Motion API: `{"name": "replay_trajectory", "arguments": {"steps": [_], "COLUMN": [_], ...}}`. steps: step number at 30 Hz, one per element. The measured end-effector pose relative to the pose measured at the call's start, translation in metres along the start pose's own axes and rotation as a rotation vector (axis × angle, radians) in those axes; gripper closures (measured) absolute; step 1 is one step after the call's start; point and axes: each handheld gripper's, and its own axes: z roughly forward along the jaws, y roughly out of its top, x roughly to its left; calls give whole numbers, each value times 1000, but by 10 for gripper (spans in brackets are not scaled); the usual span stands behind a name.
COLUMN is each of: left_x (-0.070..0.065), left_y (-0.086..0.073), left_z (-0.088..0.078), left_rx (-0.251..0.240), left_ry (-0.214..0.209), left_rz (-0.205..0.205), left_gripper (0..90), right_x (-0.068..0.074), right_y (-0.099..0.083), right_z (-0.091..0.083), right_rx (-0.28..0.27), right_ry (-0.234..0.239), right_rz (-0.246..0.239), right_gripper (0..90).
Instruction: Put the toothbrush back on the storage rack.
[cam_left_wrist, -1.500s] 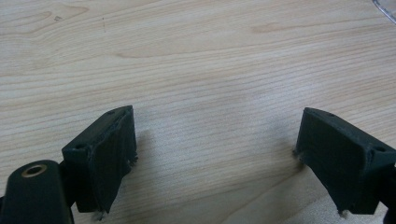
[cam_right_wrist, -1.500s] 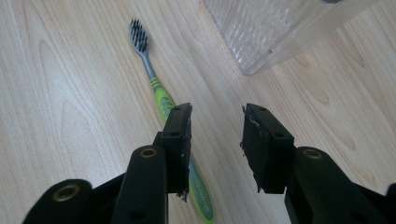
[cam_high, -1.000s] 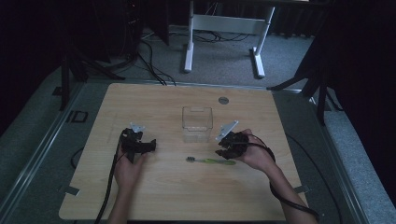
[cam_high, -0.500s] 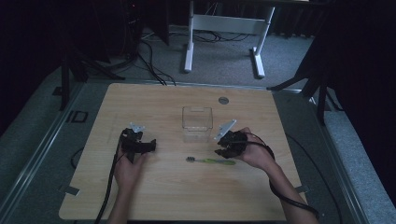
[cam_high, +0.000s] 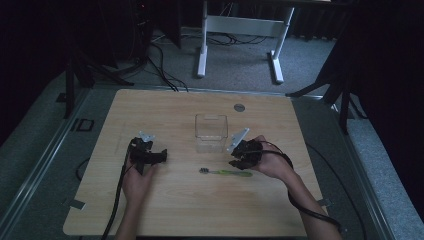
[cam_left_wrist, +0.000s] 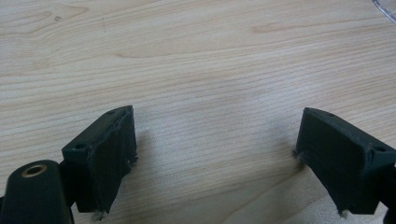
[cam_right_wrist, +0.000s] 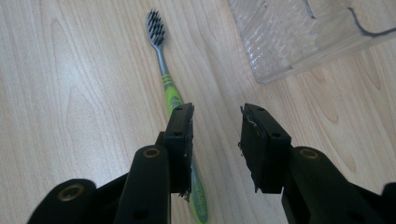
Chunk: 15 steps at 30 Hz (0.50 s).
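A green toothbrush (cam_high: 226, 172) (cam_right_wrist: 167, 79) with a grey bristled head lies flat on the wooden table (cam_high: 170, 110), handle pointing right in the high view. My right gripper (cam_high: 238, 159) (cam_right_wrist: 215, 126) hovers open just above the handle end; its left jaw partly covers the handle, and nothing sits between the jaws. A clear plastic box (cam_high: 210, 131) (cam_right_wrist: 299, 32) stands just behind it. My left gripper (cam_high: 156, 156) (cam_left_wrist: 215, 140) rests open low over bare wood at the table's left, jaws wide apart and empty.
A small round grey disc (cam_high: 239, 107) sits in the table near its far edge. A white desk frame (cam_high: 240, 30) and cables stand on the floor beyond. A black cable (cam_high: 305, 210) trails from the right gripper along the forearm.
The right gripper has shifted slightly down toward the toothbrush handle. The left gripper has stayed put.
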Motion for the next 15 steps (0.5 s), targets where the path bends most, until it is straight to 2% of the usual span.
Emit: {"name": "replay_trajectory", "arguments": {"steps": [15], "left_x": [0], "left_y": [0], "left_z": [0], "left_rx": [0], "left_ry": [0], "left_rz": [0], "left_gripper": [127], "right_x": [0], "right_y": [4], "right_z": [2], "right_rx": [18], "right_ry": [18], "right_rz": [-36], "right_gripper": [650]}}
